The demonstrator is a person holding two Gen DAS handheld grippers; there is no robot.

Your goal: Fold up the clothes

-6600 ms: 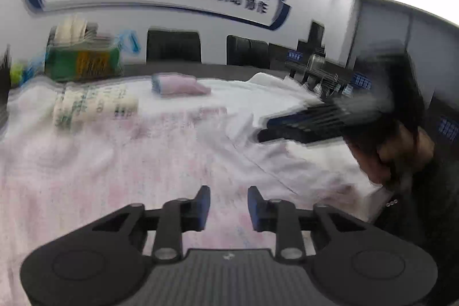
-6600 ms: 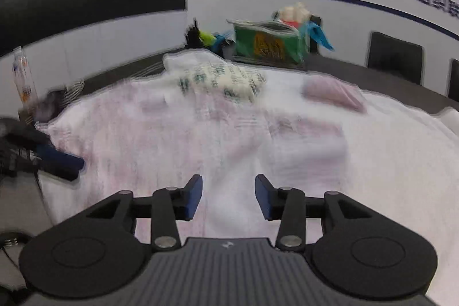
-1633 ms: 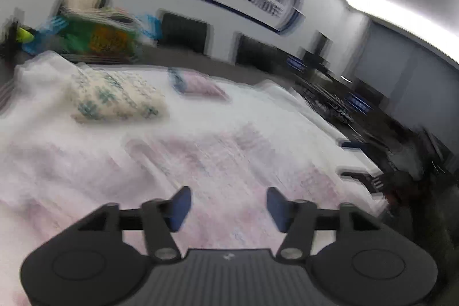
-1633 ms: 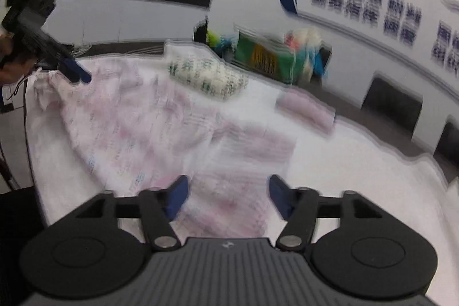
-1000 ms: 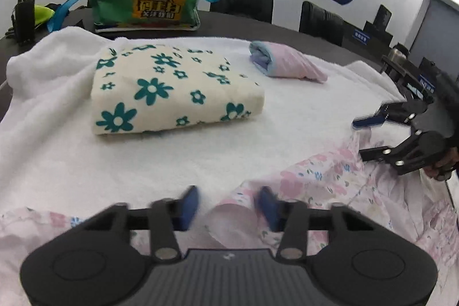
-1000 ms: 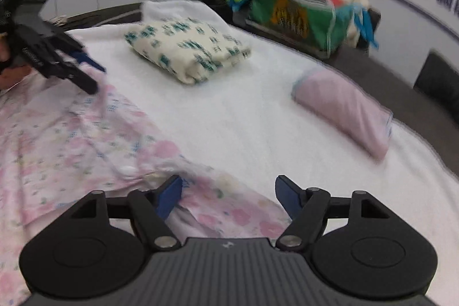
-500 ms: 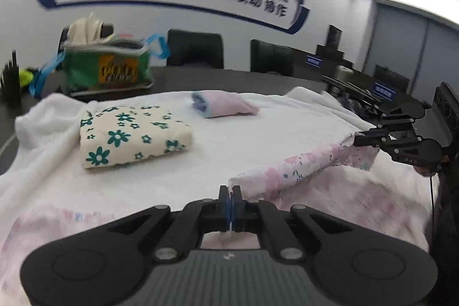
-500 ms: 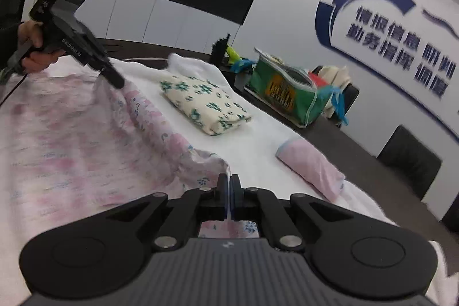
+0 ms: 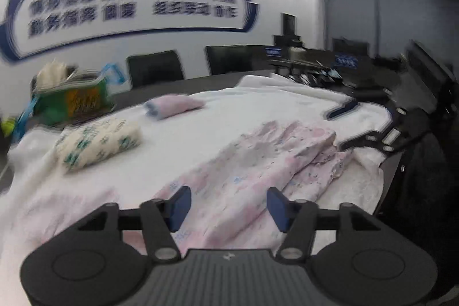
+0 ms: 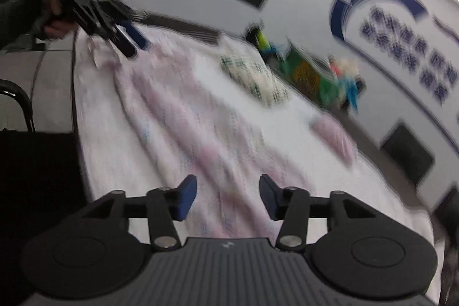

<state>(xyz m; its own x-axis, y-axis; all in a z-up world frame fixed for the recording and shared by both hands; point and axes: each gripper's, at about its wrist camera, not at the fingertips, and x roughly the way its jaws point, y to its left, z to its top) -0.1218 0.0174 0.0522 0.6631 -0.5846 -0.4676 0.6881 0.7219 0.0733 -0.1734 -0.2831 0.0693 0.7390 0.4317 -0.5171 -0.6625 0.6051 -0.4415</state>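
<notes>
Left gripper [image 9: 226,208]: jaws apart and opening; nothing between the blue pads, which stand above the cloth without pressing on it.
Right gripper [image 10: 228,198]: jaws apart and opening; pads clear of the fabric, nothing held.
Pink floral garment [image 9: 258,159]: lies released on the white blanket [image 9: 258,108], folded over on itself in a long band that runs from just ahead of the left gripper toward the table's right edge; edges rumpled at the right end.
Cross view: from the right wrist the same garment [image 10: 183,116] stretches away to the other gripper [image 10: 126,39], held in a hand [image 10: 54,16] at upper left.
Folded items: cream bundle with green flowers [image 9: 97,142] and small pink bundle [image 9: 172,106], both on the blanket, well apart from the garment.
Background: green bag [image 9: 71,99] on the dark table beyond the blanket; dark chairs [image 9: 155,68]; blue wall lettering [image 9: 129,5], blurred.
Image quality: both views motion-blurred.
</notes>
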